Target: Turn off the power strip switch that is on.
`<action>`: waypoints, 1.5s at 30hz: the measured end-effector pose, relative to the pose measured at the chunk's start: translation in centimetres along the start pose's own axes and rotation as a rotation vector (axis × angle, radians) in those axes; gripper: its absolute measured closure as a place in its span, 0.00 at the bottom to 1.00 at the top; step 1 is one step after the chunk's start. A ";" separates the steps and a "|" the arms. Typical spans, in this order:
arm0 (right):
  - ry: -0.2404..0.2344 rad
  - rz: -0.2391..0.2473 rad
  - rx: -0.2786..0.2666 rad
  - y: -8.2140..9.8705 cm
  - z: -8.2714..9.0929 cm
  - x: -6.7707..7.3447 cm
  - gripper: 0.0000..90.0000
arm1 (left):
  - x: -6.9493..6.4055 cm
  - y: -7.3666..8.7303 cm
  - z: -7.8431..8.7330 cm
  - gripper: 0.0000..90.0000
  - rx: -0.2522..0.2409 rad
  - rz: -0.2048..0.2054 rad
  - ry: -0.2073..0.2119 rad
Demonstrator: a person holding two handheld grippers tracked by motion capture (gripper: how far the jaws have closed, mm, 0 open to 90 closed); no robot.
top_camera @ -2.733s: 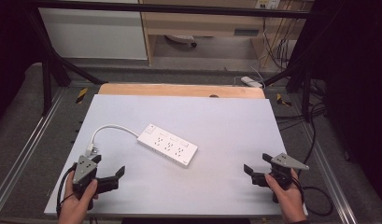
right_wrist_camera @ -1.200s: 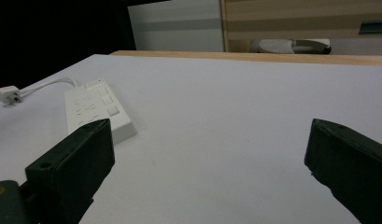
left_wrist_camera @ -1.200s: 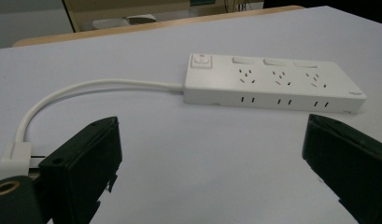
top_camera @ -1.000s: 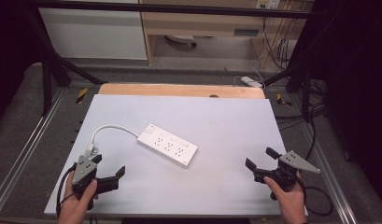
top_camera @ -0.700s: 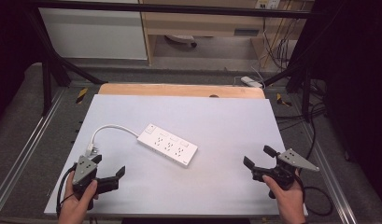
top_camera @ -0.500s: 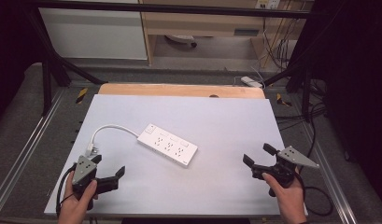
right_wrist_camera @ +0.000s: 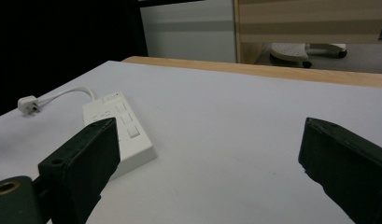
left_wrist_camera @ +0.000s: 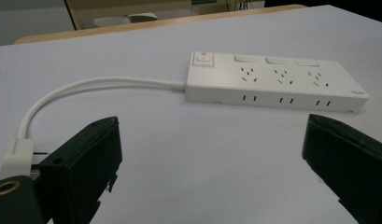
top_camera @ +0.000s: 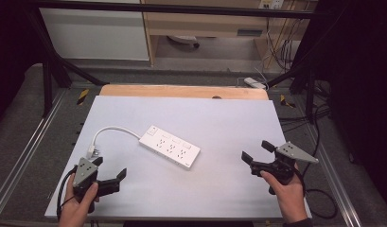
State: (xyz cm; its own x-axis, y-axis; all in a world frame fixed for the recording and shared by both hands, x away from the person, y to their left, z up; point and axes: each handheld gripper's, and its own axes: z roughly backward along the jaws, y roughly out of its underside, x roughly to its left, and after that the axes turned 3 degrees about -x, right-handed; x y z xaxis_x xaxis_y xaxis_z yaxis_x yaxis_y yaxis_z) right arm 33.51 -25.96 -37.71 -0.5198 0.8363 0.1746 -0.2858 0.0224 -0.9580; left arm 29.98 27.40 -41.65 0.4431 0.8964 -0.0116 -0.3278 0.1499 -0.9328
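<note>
Black tongs (top_camera: 110,176), grey triangular plates (top_camera: 85,171)

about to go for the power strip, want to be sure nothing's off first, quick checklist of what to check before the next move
1. Left gripper open, nothing between its fingers: ok.
2. Right gripper open, holding nothing: ok.
3. Power strip lying flat, sockets up, free of both grippers: ok.
4. Plug loose on the table, beside the left gripper: ok.
5. Cord curves freely, no tangle: ok.
6. Red switch on or off: cannot tell.
</note>
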 end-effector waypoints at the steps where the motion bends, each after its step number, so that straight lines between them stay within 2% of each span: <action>1: -0.002 0.004 0.002 -0.1 -0.1 0.1 0.07 | 0.0 0.0 0.0 0.05 0.000 0.000 -0.001; 7: -0.006 0.019 0.024 -0.5 -0.7 0.2 0.07 | -0.1 -0.1 0.0 0.05 -0.005 0.000 0.001; 22: -0.037 0.035 0.035 -2.0 -1.8 0.7 0.12 | 0.0 -0.1 0.0 0.05 -0.005 -0.002 0.005; 32: -0.044 0.074 -0.007 -3.2 -2.4 1.4 0.37 | 0.0 0.0 0.0 0.05 -0.004 -0.001 0.003; 37: -0.075 0.097 -0.015 -3.9 -2.9 1.9 0.53 | 0.1 0.0 0.0 0.05 -0.001 -0.002 0.002; 38: -0.075 0.097 -0.015 -3.9 -2.9 1.9 0.53 | 0.1 0.0 0.0 0.05 -0.001 -0.002 0.002; 39: -0.084 0.109 -0.018 -4.1 -3.2 2.2 0.60 | 0.1 0.0 0.0 0.05 -0.003 0.001 0.001; 45: -0.107 0.132 -0.029 -4.4 -4.1 2.8 0.77 | 0.1 0.0 0.0 0.05 0.000 -0.002 0.003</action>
State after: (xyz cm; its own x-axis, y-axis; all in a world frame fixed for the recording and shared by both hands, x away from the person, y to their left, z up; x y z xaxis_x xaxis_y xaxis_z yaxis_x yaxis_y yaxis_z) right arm 36.67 -21.45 -33.90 -0.6342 0.7701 0.0689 -0.1868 -0.0661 -0.9802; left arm 30.01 27.45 -41.68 0.4460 0.8950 -0.0111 -0.3273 0.1515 -0.9327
